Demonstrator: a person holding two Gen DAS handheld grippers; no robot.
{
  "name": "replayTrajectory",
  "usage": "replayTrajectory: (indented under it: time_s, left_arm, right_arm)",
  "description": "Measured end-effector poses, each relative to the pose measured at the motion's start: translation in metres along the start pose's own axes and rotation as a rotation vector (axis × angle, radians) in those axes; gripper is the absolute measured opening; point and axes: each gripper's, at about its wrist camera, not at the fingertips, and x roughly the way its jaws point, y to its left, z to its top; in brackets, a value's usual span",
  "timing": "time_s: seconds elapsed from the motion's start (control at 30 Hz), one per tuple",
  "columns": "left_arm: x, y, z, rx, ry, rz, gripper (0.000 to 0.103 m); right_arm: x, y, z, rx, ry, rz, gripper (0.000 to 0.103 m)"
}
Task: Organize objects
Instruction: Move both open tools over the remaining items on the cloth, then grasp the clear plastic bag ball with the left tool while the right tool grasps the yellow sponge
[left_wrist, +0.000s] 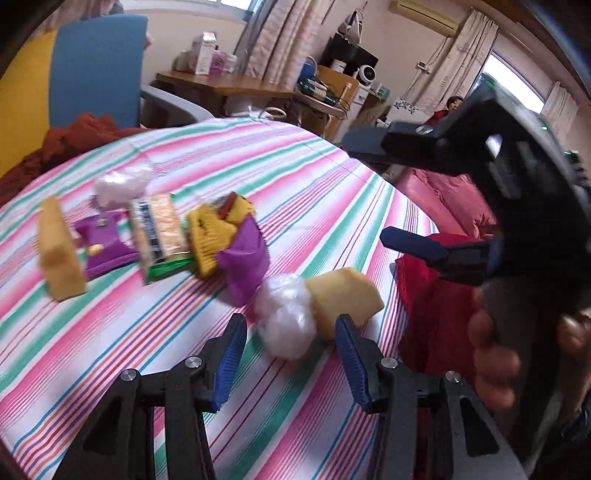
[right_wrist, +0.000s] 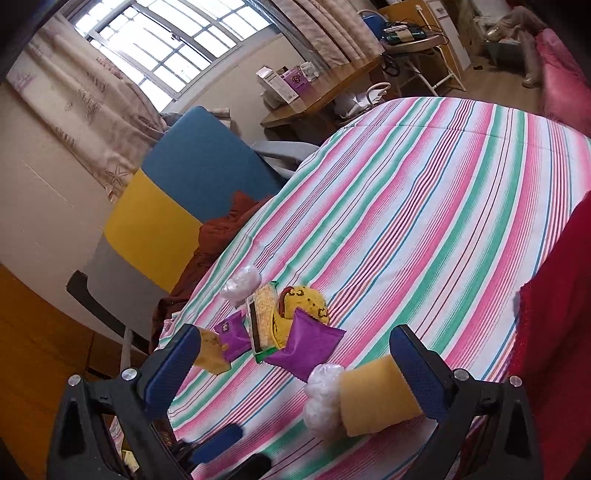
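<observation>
Yellow sponge (right_wrist: 376, 397) beside right gripper's (right_wrist: 299, 373) fingers (right_wrist: 417, 373)

Daylight is pouring through a large barred window (right_wrist: 173, 48) and washing over pale curtains (right_wrist: 92, 107) hanging down a cream wall. A blue and yellow chair (right_wrist: 177, 192) is standing beside the striped bedspread (right_wrist: 424, 206), and a wooden desk (left_wrist: 225, 86) is sitting beyond it, next to a folding side table (right_wrist: 417, 48) standing on wooden flooring.
</observation>
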Motion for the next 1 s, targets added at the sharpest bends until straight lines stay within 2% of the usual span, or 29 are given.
replayTrajectory:
  time_s: [0.13, 0.2, 0.27, 0.5, 0.63, 0.67, 0.8, 0.9, 1.0]
  left_arm:
    - [0.027, 0.005, 0.003, -0.026, 0.048, -0.004, 0.049]
    - [0.039, 0.009, 0.001, -0.033, 0.074, 0.029, 0.049]
    - [0.047, 0.013, -0.004, -0.036, 0.092, 0.047, 0.036]
    - [0.022, 0.024, -0.027, -0.068, 0.053, 0.052, 0.033]
    - [-0.002, 0.036, -0.051, -0.108, 0.035, 0.100, 0.033]
    - [-0.012, 0.038, -0.061, -0.113, 0.028, 0.135, 0.033]
    - [-0.035, 0.045, -0.085, -0.138, 0.006, 0.181, 0.033]
    - [-0.041, 0.049, -0.093, -0.141, -0.002, 0.176, 0.034]
    - [-0.043, 0.052, -0.092, -0.144, -0.004, 0.166, 0.041]
  right_arm:
    - [0.002, -0.001, 0.000, 0.003, 0.015, 0.010, 0.103]
    - [0.003, -0.001, 0.000, 0.002, 0.021, 0.016, 0.103]
    - [0.004, -0.001, 0.000, 0.002, 0.029, 0.017, 0.103]
    - [0.009, -0.004, 0.000, 0.018, 0.053, 0.015, 0.103]
    - [0.015, -0.007, 0.001, 0.038, 0.083, -0.022, 0.103]
    - [0.018, -0.009, 0.001, 0.046, 0.095, -0.037, 0.103]
    - [0.027, -0.015, -0.001, 0.073, 0.138, -0.120, 0.103]
    - [0.037, -0.017, -0.002, 0.070, 0.190, -0.224, 0.103]
    - [0.052, -0.017, -0.005, 0.049, 0.273, -0.301, 0.103]
